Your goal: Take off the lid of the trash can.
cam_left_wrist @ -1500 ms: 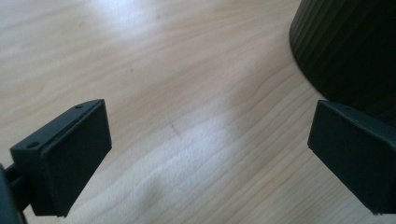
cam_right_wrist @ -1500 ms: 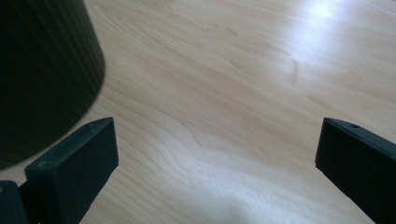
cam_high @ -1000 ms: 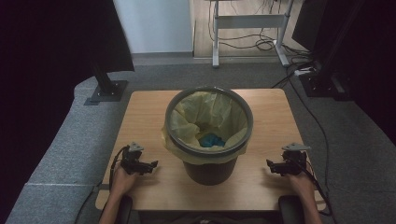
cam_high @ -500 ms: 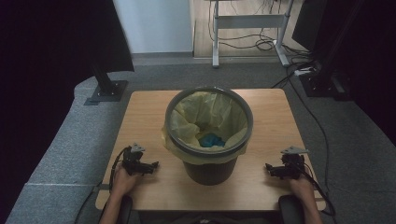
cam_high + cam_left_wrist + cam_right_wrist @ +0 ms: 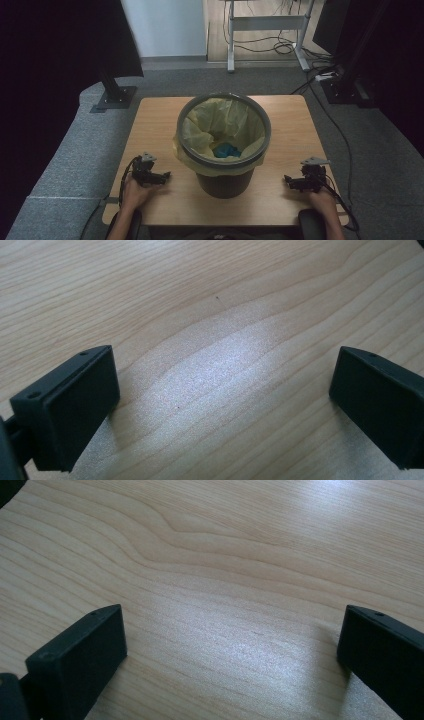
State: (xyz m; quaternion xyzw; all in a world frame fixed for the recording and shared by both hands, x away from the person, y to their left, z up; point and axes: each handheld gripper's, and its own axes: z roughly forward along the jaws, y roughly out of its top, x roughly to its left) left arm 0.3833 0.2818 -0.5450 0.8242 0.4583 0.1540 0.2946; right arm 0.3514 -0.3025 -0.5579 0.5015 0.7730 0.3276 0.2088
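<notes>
Two grippers rest low on the table, one at each side of the bin. Left gripper sits at the bin's 8 o'clock, right gripper at its 4 o'clock, both well apart from it and pointing inward. Each gripper view shows its black jaws spread wide with nothing but bare wood grain between them, so both are released and empty.

Bin stands upright at the table's centre, dark grey, with a yellow liner folded over its rim. Something blue lies at the bottom, toward 6 o'clock inside; what it is cannot be told.

Judging from this, no work on the bin or liner has begun: the liner's edge looks undisturbed all round and neither gripper touches it. Reaching in, taking hold of the liner rim and whatever follows all appear left to do.
</notes>
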